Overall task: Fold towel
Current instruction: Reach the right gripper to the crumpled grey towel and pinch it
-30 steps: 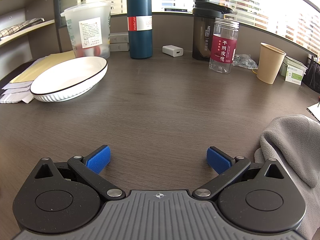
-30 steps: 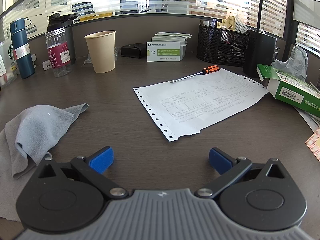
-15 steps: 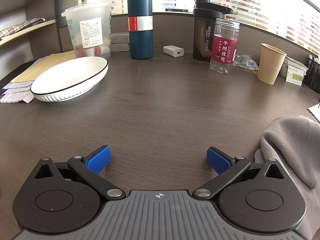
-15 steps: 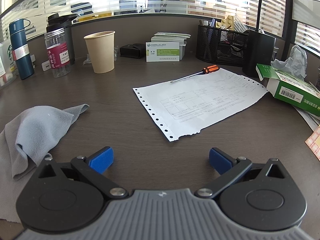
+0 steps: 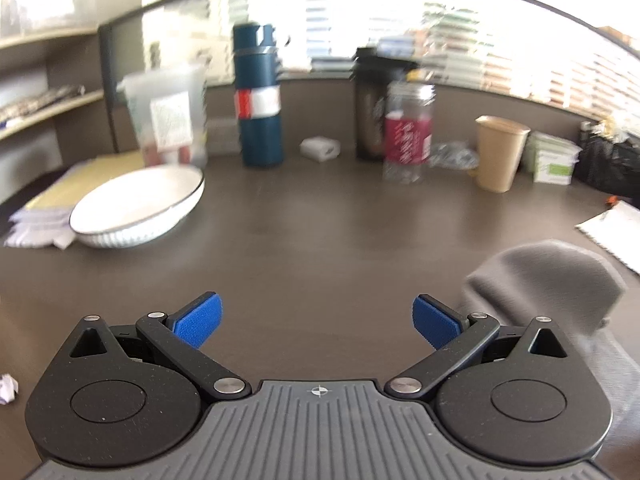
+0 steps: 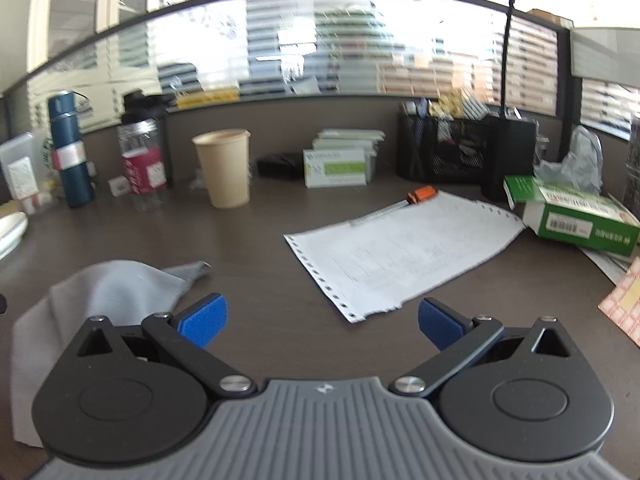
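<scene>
Dark wood-grain desk [image 5: 320, 240] across mid-frame; brown partition wall [image 6: 320, 120] behind; bright slatted window blinds [image 6: 360, 48] along the top; beige shelves [image 5: 44, 108] upper left.

Both cameras rose and drew back from the desk; both views went blurred with motion.

Left wrist view: white plate [image 5: 138, 208], blue flask [image 5: 259, 96] and paper cup [image 5: 498, 154] sat lower in frame than before. More of the grey towel [image 5: 544, 280] showed at right. A crumpled paper scrap [image 5: 8, 388] came into view at near left.

Right wrist view: printed sheet [image 6: 404, 248] and green box [image 6: 572, 216] dropped lower in frame. The towel [image 6: 108, 292] shifted right, now partly behind the right gripper [image 6: 322, 320]'s left finger.
</scene>
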{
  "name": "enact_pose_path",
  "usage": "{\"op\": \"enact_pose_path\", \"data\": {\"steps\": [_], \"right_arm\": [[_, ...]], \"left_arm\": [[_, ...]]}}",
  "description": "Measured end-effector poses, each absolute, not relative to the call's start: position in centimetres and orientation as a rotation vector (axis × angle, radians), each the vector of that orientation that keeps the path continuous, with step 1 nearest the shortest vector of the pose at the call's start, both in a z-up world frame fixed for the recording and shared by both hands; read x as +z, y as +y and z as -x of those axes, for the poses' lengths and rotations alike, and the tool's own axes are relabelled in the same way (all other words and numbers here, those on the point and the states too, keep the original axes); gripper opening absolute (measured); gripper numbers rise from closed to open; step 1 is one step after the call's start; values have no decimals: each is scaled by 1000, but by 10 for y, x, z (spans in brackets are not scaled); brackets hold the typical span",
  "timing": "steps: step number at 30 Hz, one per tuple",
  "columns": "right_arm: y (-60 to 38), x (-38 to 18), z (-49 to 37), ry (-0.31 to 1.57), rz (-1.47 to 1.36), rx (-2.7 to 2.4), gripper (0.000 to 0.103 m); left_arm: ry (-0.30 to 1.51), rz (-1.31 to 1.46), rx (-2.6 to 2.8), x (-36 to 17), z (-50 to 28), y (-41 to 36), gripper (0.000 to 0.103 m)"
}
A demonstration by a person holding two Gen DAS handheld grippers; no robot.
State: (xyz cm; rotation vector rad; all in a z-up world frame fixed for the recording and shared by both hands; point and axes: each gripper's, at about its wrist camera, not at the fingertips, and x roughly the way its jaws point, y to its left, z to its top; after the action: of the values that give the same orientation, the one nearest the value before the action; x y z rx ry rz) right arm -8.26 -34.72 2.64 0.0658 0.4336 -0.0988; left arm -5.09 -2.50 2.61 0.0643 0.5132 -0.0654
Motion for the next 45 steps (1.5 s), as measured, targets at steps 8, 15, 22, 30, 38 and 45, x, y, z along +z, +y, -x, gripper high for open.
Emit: {"op": "enact_pose_path", "data": {"steps": [8, 15, 22, 30, 38, 45], "right_arm": [[-323, 38, 90, 389, -41, -4, 100], [-303, 39, 85, 432, -89, 121, 78], [-283, 34, 92, 456, -76, 209, 69], [-281, 19, 94, 513, -27, 176, 59], [-270, 15, 85, 545, 1, 203, 44], [-260, 13, 72, 575, 7, 229, 36]], "left_arm": [[459, -118, -205, 33, 82, -59, 96], [456, -164, -267, 28, 96, -81, 91], [477, -157, -292, 22, 103, -78, 82], [495, -173, -363, 17, 111, -87, 76], [508, -203, -403, 10, 116, -93, 76], [525, -205, -400, 7, 114, -87, 76]]}}
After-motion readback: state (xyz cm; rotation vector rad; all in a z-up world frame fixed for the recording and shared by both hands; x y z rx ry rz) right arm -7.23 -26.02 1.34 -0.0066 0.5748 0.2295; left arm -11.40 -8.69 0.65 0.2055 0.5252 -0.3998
